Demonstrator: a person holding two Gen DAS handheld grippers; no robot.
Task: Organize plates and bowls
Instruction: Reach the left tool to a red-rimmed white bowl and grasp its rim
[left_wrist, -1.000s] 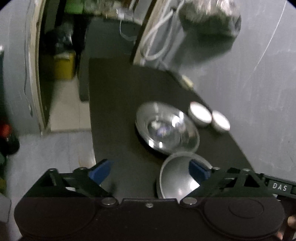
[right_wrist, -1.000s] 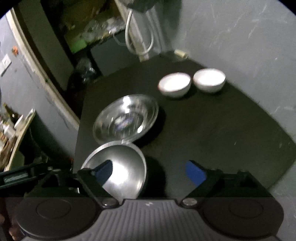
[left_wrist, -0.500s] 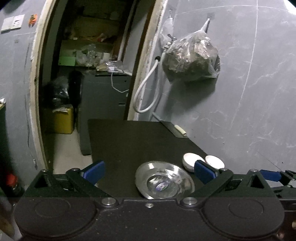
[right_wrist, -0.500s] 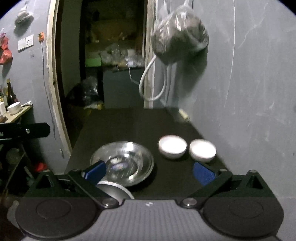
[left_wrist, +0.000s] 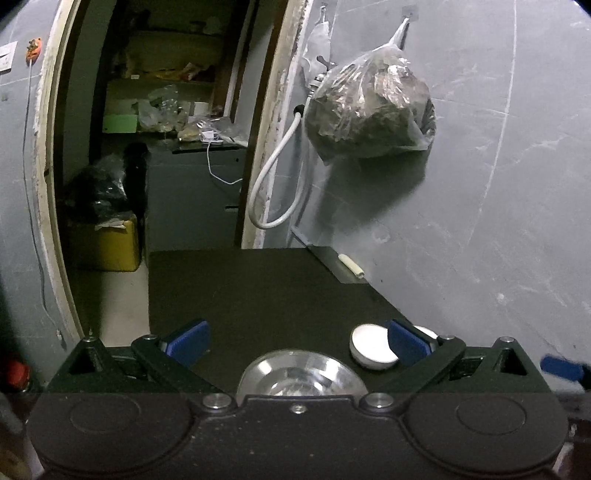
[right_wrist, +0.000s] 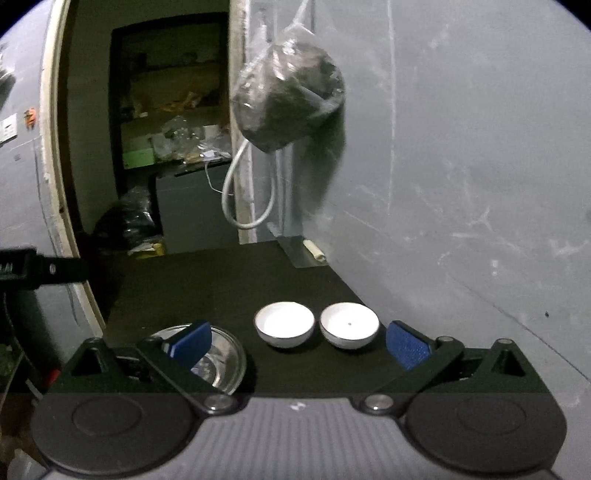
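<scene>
Two white bowls stand side by side on the black table: the left white bowl and the right white bowl. A shiny steel plate lies left of them, partly behind my right gripper's left finger. In the left wrist view the steel plate shows just above the gripper body, with one white bowl to its right. My left gripper is open and empty above the table. My right gripper is open and empty, held back from the bowls.
A grey wall bounds the table on the right. A plastic bag of dark stuff hangs on it with a white hose below. A small pale object lies at the table's far corner. An open doorway is beyond.
Both grippers have lifted and tilted up from looking down at the table. The second steel dish near the front edge has dropped out of view.
</scene>
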